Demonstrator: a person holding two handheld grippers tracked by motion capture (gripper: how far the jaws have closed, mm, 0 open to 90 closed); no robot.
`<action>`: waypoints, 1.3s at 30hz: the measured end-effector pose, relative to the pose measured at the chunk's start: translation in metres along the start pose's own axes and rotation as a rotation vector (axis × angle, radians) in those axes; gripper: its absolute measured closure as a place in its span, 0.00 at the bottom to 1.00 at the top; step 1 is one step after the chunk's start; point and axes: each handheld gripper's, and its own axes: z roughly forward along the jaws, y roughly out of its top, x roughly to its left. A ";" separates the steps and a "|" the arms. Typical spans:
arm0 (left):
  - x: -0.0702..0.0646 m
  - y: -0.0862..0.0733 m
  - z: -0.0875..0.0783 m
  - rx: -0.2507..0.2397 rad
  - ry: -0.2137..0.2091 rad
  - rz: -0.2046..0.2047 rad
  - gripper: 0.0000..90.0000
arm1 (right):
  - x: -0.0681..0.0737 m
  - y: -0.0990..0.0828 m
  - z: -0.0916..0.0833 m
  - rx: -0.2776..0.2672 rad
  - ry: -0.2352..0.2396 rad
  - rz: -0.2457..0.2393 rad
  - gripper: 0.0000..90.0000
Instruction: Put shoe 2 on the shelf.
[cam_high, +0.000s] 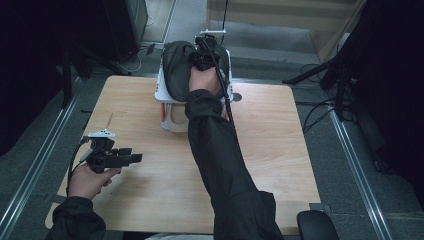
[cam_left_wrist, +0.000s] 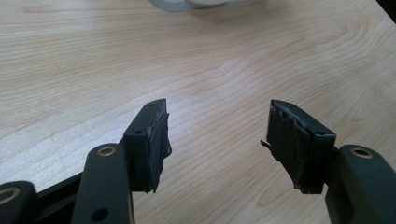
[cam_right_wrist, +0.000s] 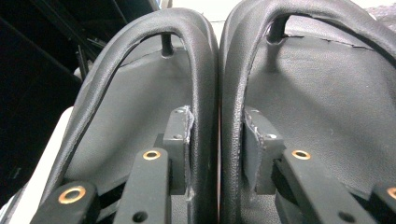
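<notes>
- Two straps (cam_right_wrist: 205, 70) between the jaws of the right hand-held gripper (cam_right_wrist: 217, 126), one pad inside each sandal, set at a middling width; pads lying against the straps' outer sides, but pressing or merely resting there: cannot tell.
- Placed that way, likely, to take both sandals (cam_high: 177, 67) as one bundle: inner straps side by side and touching, so a single pinch would serve for the pair.
- Straps thick, rounded, of black grained leather-like stuff, each arching to a short toe post; footbeds flat, matte and dark, with a stitched seam near the right one's edge.
- Pads wrapped in worn black tape, frayed at the corners, presumably for friction on smooth surfaces.
- Pair lying on top of a white stand (cam_high: 161, 90) at the far edge of the counter (cam_high: 280, 150), toes pointing away, with the right sleeve stretched far over to reach them.
- Left hand-held gripper (cam_left_wrist: 217, 126) wide apart with nothing between the jaws, held low over bare wood at the near left, well apart from the sandals; seemingly parked out of the way.
- Counter of pale wood, grain in long wavy lines, corners rounded.
</notes>
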 end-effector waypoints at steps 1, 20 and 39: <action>0.000 0.000 0.000 0.001 0.000 0.000 0.44 | -0.001 0.000 0.000 -0.002 0.005 0.001 0.73; 0.000 0.002 0.002 0.011 -0.006 0.010 0.44 | -0.009 0.006 -0.016 0.045 0.093 -0.072 0.65; 0.000 0.004 0.005 0.023 -0.020 0.014 0.43 | -0.026 0.006 -0.054 0.096 0.246 -0.179 0.68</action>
